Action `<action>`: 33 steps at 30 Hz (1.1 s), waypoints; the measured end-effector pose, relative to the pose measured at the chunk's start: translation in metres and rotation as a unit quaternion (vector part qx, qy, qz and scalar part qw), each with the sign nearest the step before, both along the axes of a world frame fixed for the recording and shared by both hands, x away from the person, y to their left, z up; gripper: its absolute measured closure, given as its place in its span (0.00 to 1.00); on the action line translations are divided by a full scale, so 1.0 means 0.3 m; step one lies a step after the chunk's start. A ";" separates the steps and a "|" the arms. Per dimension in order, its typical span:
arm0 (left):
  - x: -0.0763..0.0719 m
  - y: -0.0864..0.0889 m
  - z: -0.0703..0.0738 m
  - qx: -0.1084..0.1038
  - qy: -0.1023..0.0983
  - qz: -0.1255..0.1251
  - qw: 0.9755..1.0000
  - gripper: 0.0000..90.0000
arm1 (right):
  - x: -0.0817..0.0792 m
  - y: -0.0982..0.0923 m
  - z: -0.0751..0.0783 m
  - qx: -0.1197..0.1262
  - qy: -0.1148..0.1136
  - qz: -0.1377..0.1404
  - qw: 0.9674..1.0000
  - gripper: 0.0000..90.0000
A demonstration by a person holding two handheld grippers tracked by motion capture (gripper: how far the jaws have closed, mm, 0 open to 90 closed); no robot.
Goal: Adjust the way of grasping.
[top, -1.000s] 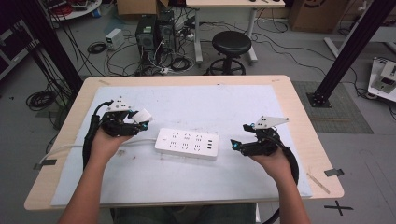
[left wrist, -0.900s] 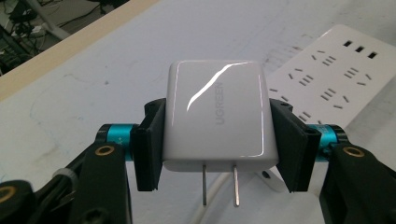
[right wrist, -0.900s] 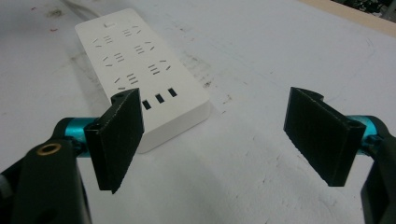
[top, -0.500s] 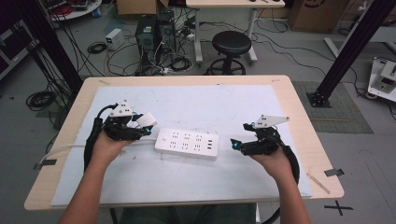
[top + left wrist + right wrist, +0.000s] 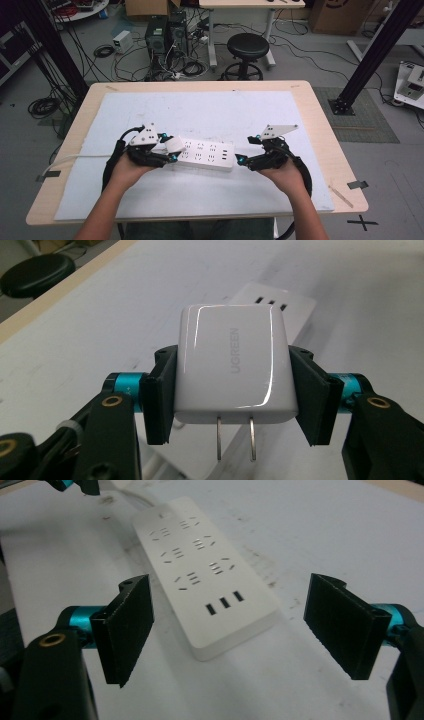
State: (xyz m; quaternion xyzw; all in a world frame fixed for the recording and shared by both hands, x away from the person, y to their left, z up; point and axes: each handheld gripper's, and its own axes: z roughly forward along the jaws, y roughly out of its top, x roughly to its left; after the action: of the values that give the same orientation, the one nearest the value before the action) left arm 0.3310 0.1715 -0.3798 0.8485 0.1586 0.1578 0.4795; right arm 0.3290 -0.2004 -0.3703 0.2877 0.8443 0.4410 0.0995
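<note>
A white power strip (image 5: 207, 154) lies flat on the white mat, in the near middle of the table. My left gripper (image 5: 169, 151) is shut on a white UGREEN charger (image 5: 174, 144) and hovers over the strip's left end. In the left gripper view the charger (image 5: 232, 365) is squeezed between both pads, with its two metal prongs (image 5: 235, 437) pointing back toward the camera and the strip (image 5: 280, 302) behind it. My right gripper (image 5: 244, 161) stands open just off the strip's right end. Its pads (image 5: 130, 625) flank the strip's USB end (image 5: 225, 605) without touching it.
The strip's white cord (image 5: 75, 159) runs off to the left table edge. The mat (image 5: 200, 110) covers most of the wooden table (image 5: 320, 115). Beyond the far edge are a black stool (image 5: 245, 50), computer towers (image 5: 162, 35) and floor cables. A black post (image 5: 375, 55) stands at the right.
My left gripper carried the charger rightward, from beside the strip to over its left end. The right gripper slid left, closer to the strip's right end.
</note>
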 end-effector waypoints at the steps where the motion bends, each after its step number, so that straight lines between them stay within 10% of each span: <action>1: 0.000 0.000 0.000 0.000 0.000 0.000 1.000 0.47 | 0.000 0.000 0.000 0.000 0.000 0.000 1.000 0.23; 10: -0.039 -0.061 -0.021 0.003 -0.026 -0.032 0.999 0.47 | -0.006 0.078 -0.019 0.017 0.038 0.029 0.999 0.23; 11: -0.072 -0.100 -0.034 0.004 -0.068 -0.053 0.996 0.47 | 0.000 0.118 -0.033 0.036 0.067 0.050 0.996 0.23; 17: -0.097 -0.137 -0.046 0.013 -0.103 -0.071 0.992 0.47 | 0.005 0.134 -0.041 0.064 0.087 0.064 0.992 0.23; 26: -0.124 -0.203 -0.069 0.014 -0.139 -0.091 0.986 0.47 | 0.015 0.162 -0.069 0.134 0.146 0.093 0.976 0.23; 33: -0.132 -0.228 -0.074 0.009 -0.152 -0.096 0.984 0.47 | 0.028 0.188 -0.087 0.141 0.171 0.102 0.970 0.23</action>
State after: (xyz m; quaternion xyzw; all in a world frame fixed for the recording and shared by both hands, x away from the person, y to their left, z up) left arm 0.2915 0.1031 -0.4019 0.8301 0.0001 0.2397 0.5035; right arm 0.3374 -0.1441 -0.3963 0.2823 0.8028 0.5080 -0.1331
